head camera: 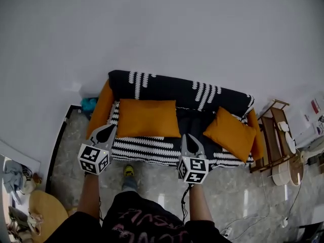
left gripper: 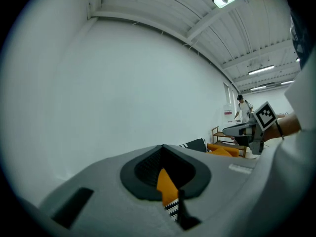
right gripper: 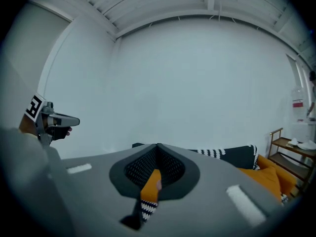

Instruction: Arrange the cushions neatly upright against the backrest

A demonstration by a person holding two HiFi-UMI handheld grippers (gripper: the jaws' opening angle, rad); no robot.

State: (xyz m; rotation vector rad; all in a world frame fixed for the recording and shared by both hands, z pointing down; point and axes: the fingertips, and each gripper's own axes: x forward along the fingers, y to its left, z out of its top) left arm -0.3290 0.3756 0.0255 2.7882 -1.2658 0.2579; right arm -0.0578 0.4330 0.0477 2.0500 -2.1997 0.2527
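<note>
A sofa [head camera: 177,88] under a black-and-white patterned throw stands against the white wall. One large orange cushion [head camera: 148,118] rests at the left of the seat, near the backrest. A smaller orange cushion [head camera: 231,133] lies tilted at the right end. My left gripper [head camera: 107,129] is shut and empty, hovering over the seat's front left corner, below the large cushion's left edge. My right gripper [head camera: 188,137] is shut and empty too, over the seat's front edge between both cushions. Through each gripper's closed jaws only a sliver of orange cushion [left gripper: 166,183] [right gripper: 149,183] shows.
A wooden side table [head camera: 276,142] holding white dishes stands right of the sofa. A round wooden table [head camera: 45,212] is at the lower left, a teal object [head camera: 90,104] by the sofa's left arm. Cables [head camera: 283,214] lie on the floor. A person [left gripper: 242,107] stands far off.
</note>
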